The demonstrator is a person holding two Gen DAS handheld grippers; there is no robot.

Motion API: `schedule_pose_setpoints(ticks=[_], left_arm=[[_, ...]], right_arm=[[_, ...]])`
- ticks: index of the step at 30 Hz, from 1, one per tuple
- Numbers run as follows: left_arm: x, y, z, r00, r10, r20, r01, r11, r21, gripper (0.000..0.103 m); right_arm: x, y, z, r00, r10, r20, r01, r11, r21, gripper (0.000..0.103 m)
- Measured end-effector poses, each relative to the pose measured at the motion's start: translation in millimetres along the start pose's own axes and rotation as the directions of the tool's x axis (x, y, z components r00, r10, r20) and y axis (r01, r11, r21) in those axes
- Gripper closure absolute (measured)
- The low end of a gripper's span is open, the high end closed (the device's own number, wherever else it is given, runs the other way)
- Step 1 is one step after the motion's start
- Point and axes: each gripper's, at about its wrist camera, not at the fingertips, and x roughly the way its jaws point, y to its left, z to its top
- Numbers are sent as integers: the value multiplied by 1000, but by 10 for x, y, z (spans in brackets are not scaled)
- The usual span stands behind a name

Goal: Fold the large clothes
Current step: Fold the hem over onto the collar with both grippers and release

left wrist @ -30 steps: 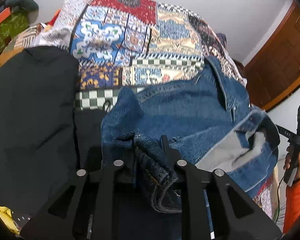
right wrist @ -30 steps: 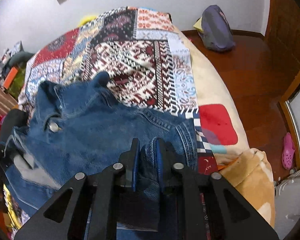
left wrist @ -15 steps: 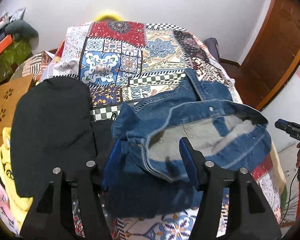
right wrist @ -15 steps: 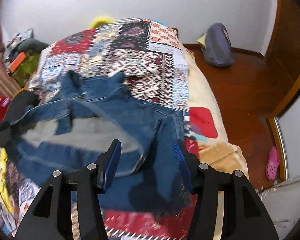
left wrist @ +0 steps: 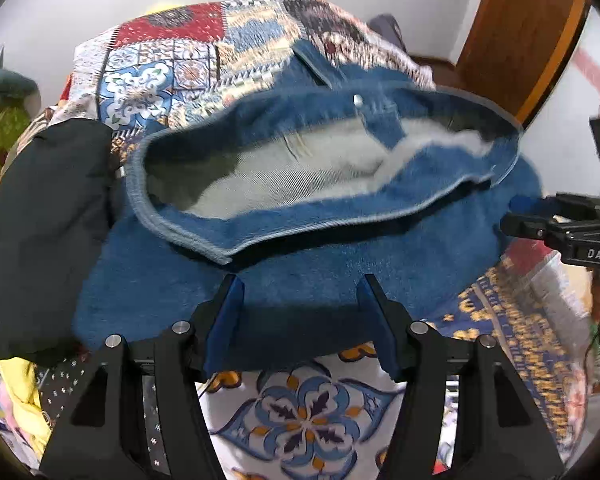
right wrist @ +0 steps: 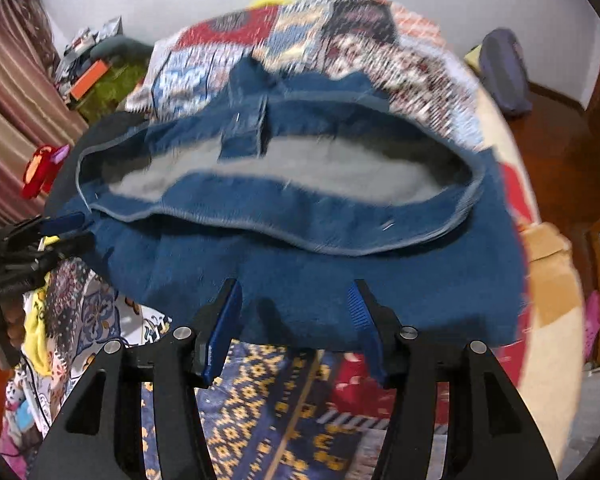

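A blue denim jacket (left wrist: 340, 264) lies folded on the patchwork quilt (left wrist: 308, 412), its hem gaping so the grey lining (left wrist: 284, 176) shows. My left gripper (left wrist: 300, 284) hovers open over the jacket's near edge, with nothing pinched between its blue pads (left wrist: 224, 316). In the right wrist view the same jacket (right wrist: 340, 276) fills the middle, and my right gripper (right wrist: 294, 286) is open above its near edge, holding nothing. Each gripper shows at the other view's side: the right one (left wrist: 516, 216) by the jacket's right end, the left one (right wrist: 60, 224) by its left end.
A black garment (left wrist: 48, 220) lies against the jacket's left side, with yellow cloth (left wrist: 16, 396) below it. A wooden door (left wrist: 520, 32) stands at the right. A grey bag (right wrist: 504, 72) and a pink slipper (right wrist: 594, 312) lie on the wooden floor beyond the bed's right edge.
Both grippers were shut on bunched denim; they have let go and opened. They have drawn back to the jacket's near edge, and the jacket now lies spread flat.
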Motion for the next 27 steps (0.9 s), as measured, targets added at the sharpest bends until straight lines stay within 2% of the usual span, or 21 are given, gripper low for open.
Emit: schedule_pose_setpoints(ticks=[2, 3, 5, 6, 10, 12, 14, 16, 18, 19, 22, 27], left_arm=[[85, -44, 19, 999, 35, 20, -35, 999, 23, 43], [143, -51, 64, 998, 56, 31, -57, 998, 36, 43], [230, -19, 189, 997, 67, 43, -69, 996, 61, 43], [274, 39, 297, 997, 60, 45, -63, 996, 60, 43], [392, 341, 836, 993, 114, 43, -114, 993, -1, 43], [353, 444, 1061, 990, 124, 65, -123, 992, -30, 43], [300, 498, 1222, 989, 122, 82, -118, 991, -56, 43], [173, 499, 1326, 981, 149, 127, -141, 988, -64, 43], [24, 481, 1351, 960, 213, 181, -202, 976, -76, 43], [-34, 481, 1341, 959, 210, 192, -198, 977, -80, 43], [-178, 487, 1249, 971, 132, 201, -118, 990, -83, 41], [-209, 369, 934, 980, 110, 168, -104, 994, -46, 40]], right_arm=[[102, 25, 13, 1000, -18, 4, 18, 1000, -1, 51], [141, 25, 44, 999, -39, 32, 39, 999, 14, 51], [208, -8, 139, 999, -33, 39, 32, 999, 21, 51], [260, -32, 228, 999, -29, 34, 28, 999, 27, 51], [351, -101, 644, 997, -78, 28, 77, 997, 24, 51], [278, -144, 927, 988, -125, 86, 123, 992, 36, 51], [153, -196, 1141, 979, -141, 149, 130, 988, 80, 51], [37, -203, 1243, 971, -146, 189, 126, 986, 112, 51], [-85, -154, 1297, 963, -142, 228, 119, 986, 113, 51], [-140, -115, 1287, 962, -127, 243, 104, 989, 105, 51], [-190, 22, 1185, 964, -87, 252, 72, 995, 67, 51], [-97, 272, 905, 977, -49, 206, 56, 998, -26, 50]])
